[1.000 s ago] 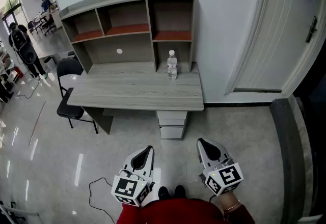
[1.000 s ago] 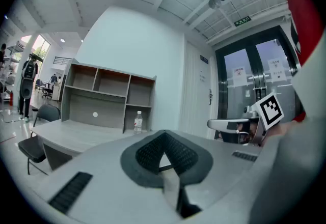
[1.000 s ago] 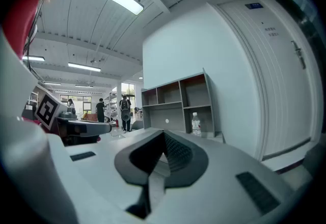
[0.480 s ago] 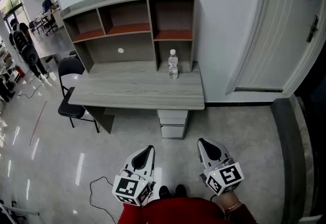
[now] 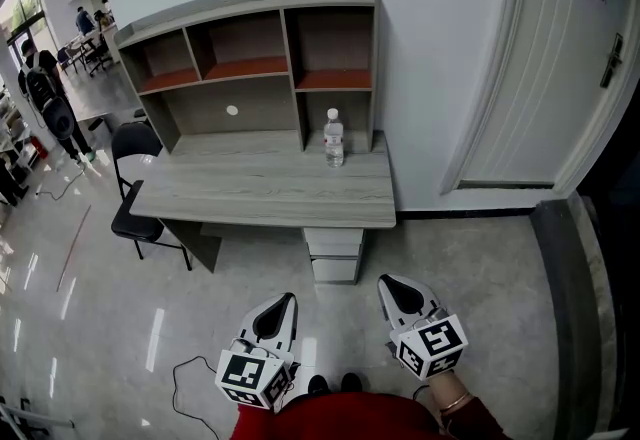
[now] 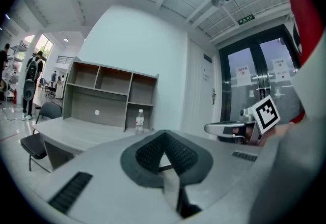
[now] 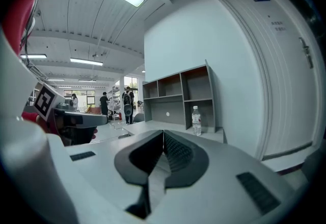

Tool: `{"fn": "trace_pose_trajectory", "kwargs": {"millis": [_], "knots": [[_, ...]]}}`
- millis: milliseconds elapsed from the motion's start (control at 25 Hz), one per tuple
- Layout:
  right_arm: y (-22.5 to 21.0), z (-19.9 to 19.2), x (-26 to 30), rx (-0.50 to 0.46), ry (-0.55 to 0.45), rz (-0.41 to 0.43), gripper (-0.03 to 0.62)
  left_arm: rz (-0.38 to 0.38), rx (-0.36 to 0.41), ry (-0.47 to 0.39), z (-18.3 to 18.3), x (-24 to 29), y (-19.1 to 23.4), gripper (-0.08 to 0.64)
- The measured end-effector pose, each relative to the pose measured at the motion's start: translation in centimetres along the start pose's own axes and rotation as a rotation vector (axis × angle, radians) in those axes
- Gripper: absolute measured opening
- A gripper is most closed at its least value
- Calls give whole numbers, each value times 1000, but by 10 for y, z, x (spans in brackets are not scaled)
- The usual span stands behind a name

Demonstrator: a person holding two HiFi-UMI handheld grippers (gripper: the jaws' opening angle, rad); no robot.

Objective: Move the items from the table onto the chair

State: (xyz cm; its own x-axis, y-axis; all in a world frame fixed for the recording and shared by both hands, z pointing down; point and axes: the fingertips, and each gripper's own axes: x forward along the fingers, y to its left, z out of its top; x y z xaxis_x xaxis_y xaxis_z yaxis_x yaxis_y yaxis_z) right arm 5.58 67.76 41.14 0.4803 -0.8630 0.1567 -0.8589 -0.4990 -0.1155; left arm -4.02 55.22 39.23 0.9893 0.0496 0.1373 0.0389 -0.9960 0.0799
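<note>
A clear water bottle (image 5: 334, 138) with a white cap stands upright on the grey wooden desk (image 5: 265, 190), near its back right corner; it also shows far off as the bottle (image 6: 138, 121) and the bottle (image 7: 196, 119). A black chair (image 5: 133, 183) stands at the desk's left end. Both grippers hang low near the person's body, well short of the desk. My left gripper (image 5: 281, 303) has its jaws together with nothing between them. My right gripper (image 5: 392, 284) is likewise shut and holds nothing.
A shelf unit (image 5: 255, 58) with open compartments sits on the back of the desk. A drawer block (image 5: 334, 253) stands under it. A white door (image 5: 555, 68) is at the right. A black cable (image 5: 190, 378) lies on the floor. People stand far off at the left (image 5: 45, 93).
The head view has shifted slightly, so the desk sits a little to the left and higher. Both grippers have dropped slightly in the view and stay shut.
</note>
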Motion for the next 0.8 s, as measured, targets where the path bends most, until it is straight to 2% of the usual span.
{"fn": "trace_pose_trajectory", "kwargs": {"millis": [240,400,640,800], "knots": [[-38,27,51,-28,-58,-61,12,54,27,5,9,21,28,8],[-56,37,94,-49,-59,-88,12,71,33,25,14,44,59,8],[-91,34,183,-48,-18,-128,12,35,47,43,16,111,128,8],[-113,39,256,-42,27,-183,12,-43,43,46,31,170,184,8]]}}
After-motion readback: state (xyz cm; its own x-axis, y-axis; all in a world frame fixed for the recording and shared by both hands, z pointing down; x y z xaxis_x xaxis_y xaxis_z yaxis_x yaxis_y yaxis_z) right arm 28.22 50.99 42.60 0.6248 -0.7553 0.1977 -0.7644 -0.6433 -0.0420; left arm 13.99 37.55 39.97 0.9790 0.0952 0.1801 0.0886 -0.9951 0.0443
